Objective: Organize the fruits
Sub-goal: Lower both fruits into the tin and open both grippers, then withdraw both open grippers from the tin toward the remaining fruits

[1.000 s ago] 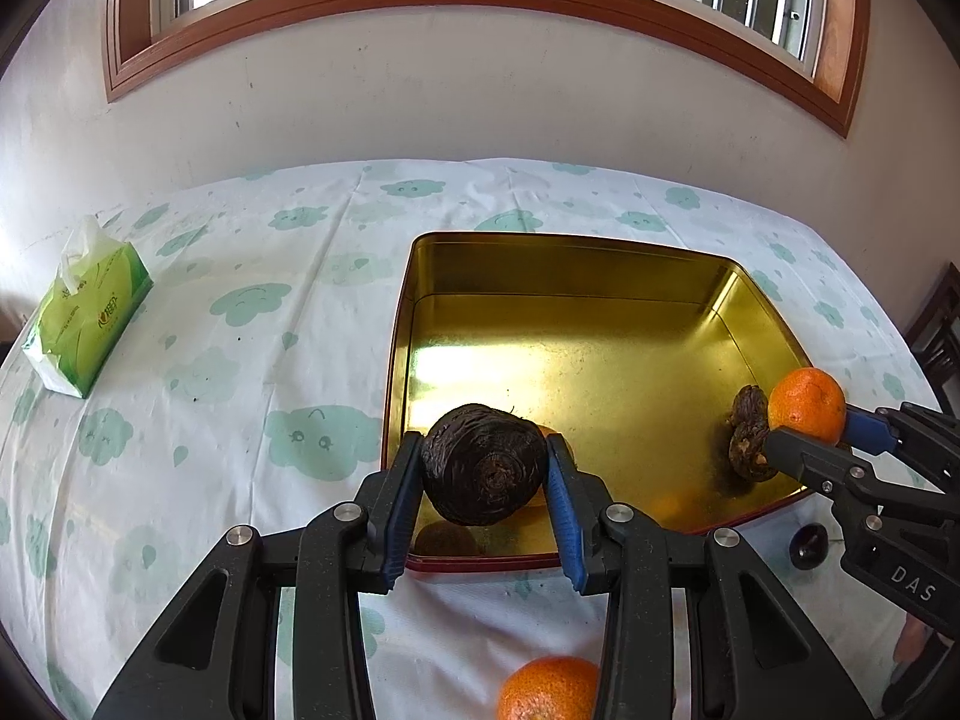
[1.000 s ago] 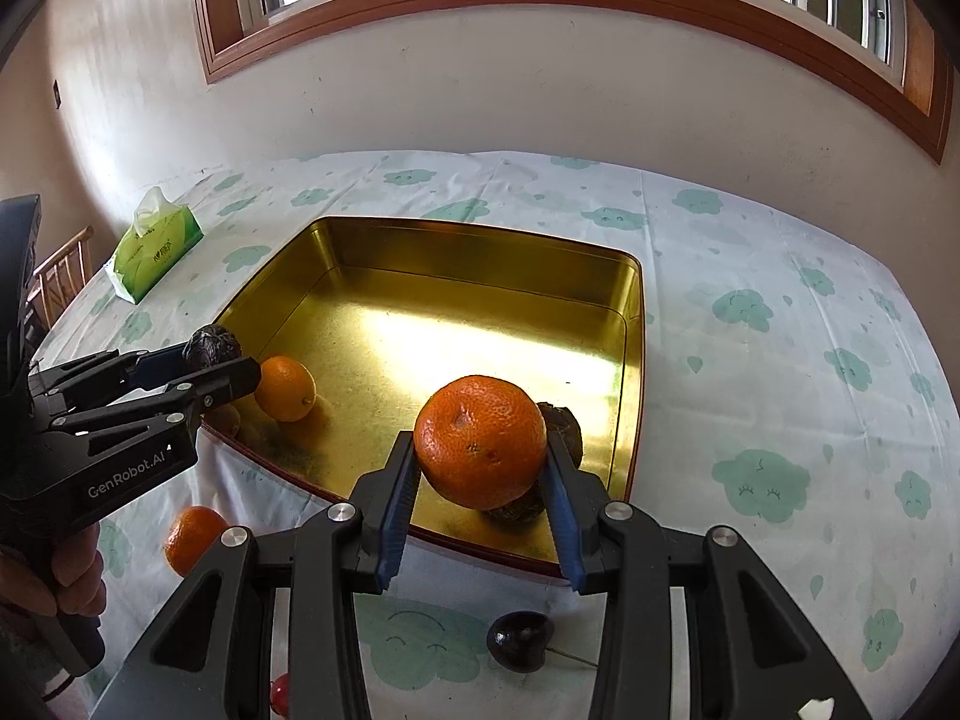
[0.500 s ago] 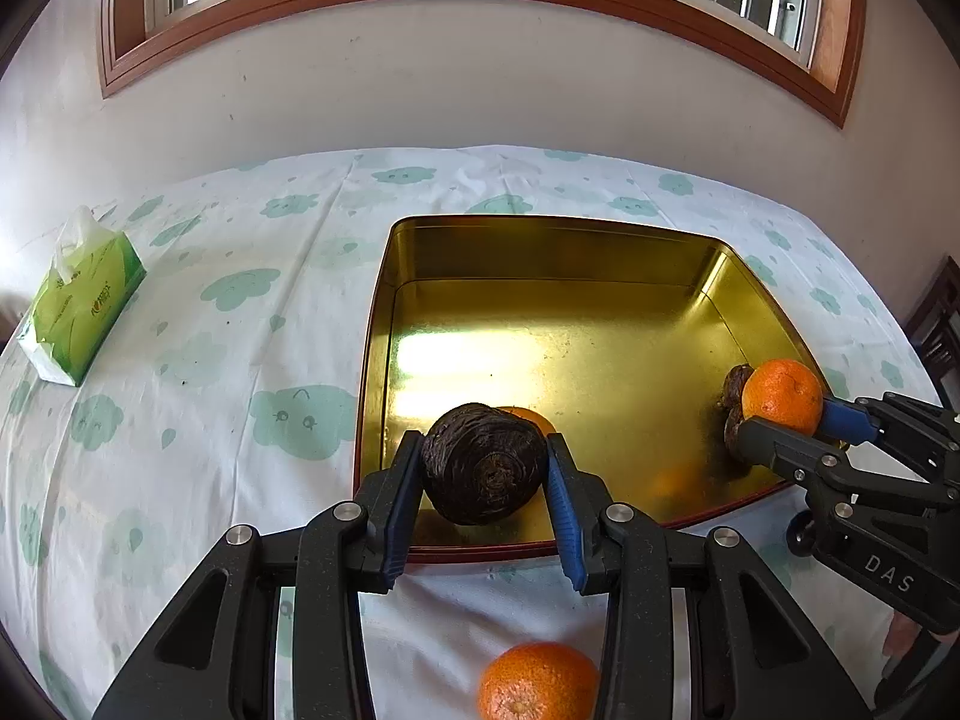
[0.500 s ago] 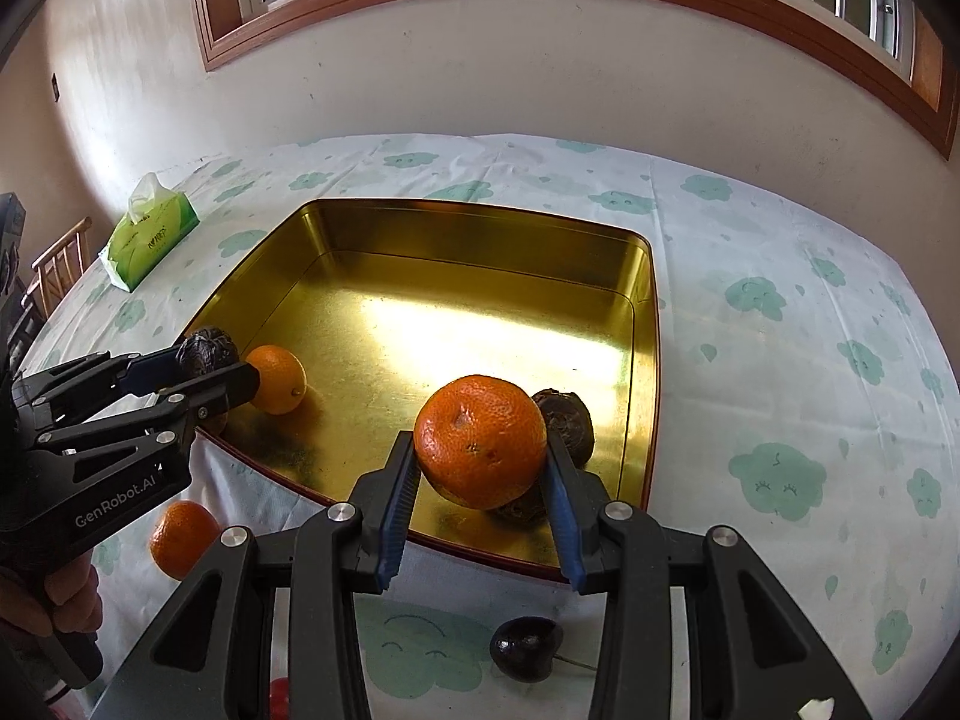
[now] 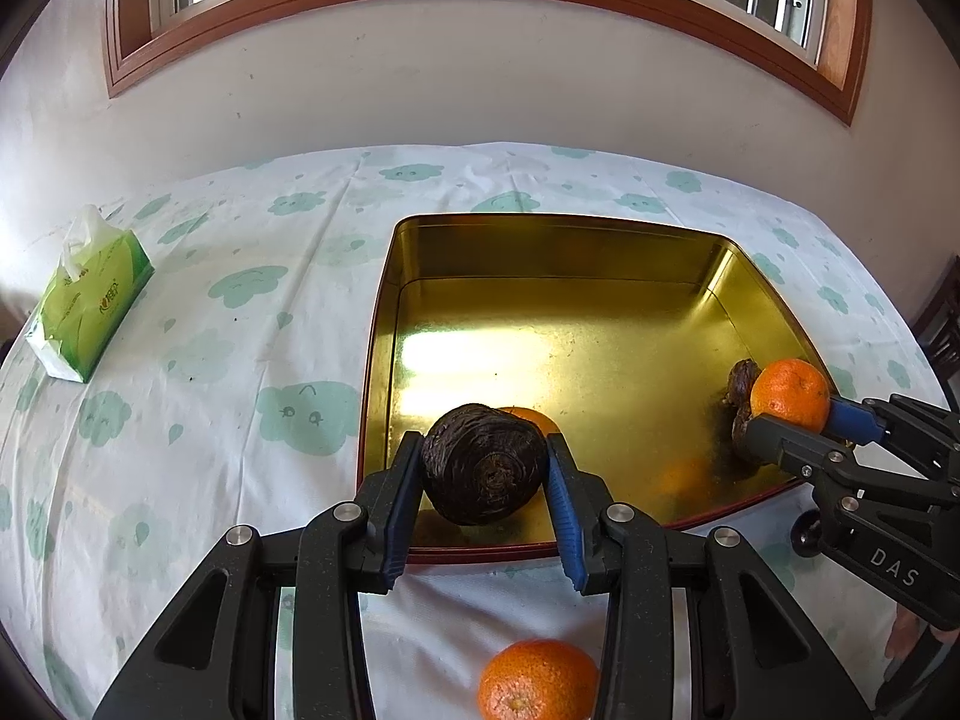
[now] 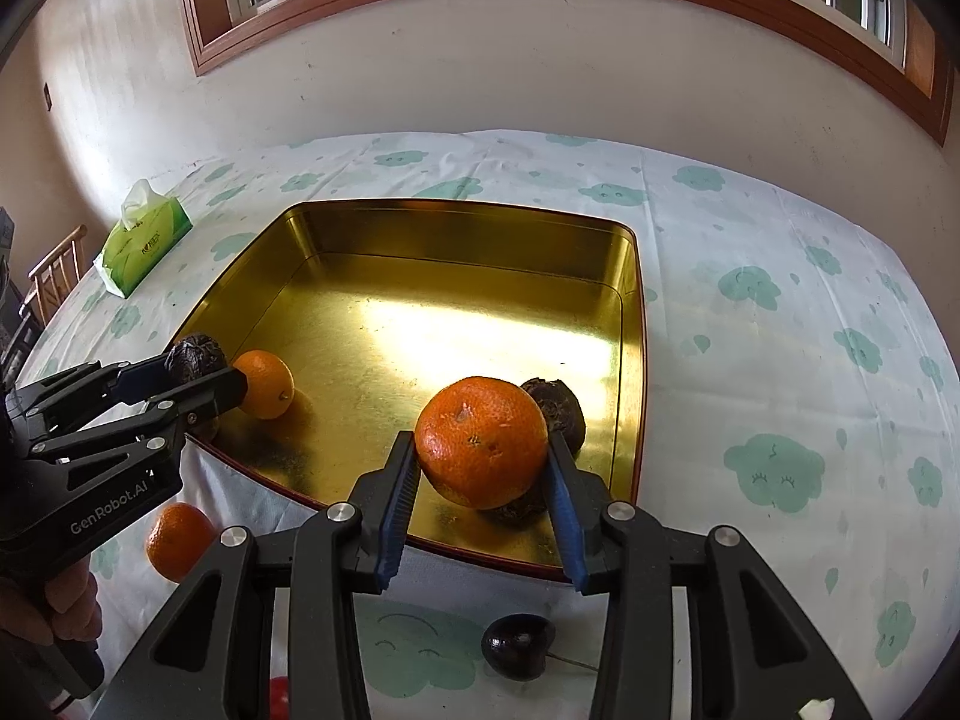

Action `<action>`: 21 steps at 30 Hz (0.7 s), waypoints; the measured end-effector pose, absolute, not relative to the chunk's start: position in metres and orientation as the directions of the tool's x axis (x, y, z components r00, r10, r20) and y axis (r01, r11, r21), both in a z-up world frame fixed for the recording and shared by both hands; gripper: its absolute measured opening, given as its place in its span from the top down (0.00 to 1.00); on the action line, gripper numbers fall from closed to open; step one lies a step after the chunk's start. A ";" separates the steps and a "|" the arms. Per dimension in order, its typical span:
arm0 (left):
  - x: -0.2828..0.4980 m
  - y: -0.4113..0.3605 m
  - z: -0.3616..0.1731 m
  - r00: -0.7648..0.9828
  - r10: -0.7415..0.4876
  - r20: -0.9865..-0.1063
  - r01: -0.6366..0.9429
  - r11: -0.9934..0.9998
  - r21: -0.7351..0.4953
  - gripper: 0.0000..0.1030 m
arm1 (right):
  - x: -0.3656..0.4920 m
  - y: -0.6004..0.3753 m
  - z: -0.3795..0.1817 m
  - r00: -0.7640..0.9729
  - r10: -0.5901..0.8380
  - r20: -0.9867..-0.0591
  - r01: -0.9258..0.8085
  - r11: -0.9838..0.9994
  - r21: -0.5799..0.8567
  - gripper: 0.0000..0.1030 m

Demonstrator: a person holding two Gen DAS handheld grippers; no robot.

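L gripper (image 5: 483, 471) jaws clamp a dark wrinkled fruit (image 5: 483, 471), hanging just over the tin's (image 5: 558, 252) near-left corner, 1 orange (image 6: 264, 383) on the floor right behind it. R gripper (image 6: 483, 444) jaws grip an orange (image 6: 483, 441) above the near-right corner, over 2 dark fruits (image 6: 555, 405). Both loads sit inside the rim, so next move is prob straight down + release. 1 orange (image 5: 537, 681) and a cherry (image 6: 517, 645) left on the counter (image 6: 780, 360).

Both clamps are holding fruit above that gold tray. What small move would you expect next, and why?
Probably a short lowering of both, then letting go. The left hand-held gripper grips a dark wrinkled fruit over the gold tray's near edge, and the right hand-held gripper grips an orange over its near right corner. Each hangs beside a like fruit already inside.
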State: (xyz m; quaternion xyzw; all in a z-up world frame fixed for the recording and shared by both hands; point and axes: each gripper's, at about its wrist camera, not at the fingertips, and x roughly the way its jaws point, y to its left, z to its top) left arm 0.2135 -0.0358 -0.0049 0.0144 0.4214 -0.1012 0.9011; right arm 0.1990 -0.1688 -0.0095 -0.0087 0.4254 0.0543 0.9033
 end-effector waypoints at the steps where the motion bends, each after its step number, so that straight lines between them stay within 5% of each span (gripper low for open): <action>1: 0.214 -0.036 -0.005 0.624 -0.169 -0.763 0.193 0.979 -0.059 0.61 | 0.199 -0.169 -0.010 0.632 0.090 -0.770 -0.105 0.994 0.030 0.62; 21: 0.186 -0.042 0.010 0.656 -0.161 -0.738 0.202 0.979 -0.033 0.56 | 0.175 -0.164 0.004 0.662 0.095 -0.744 -0.109 0.994 0.030 0.57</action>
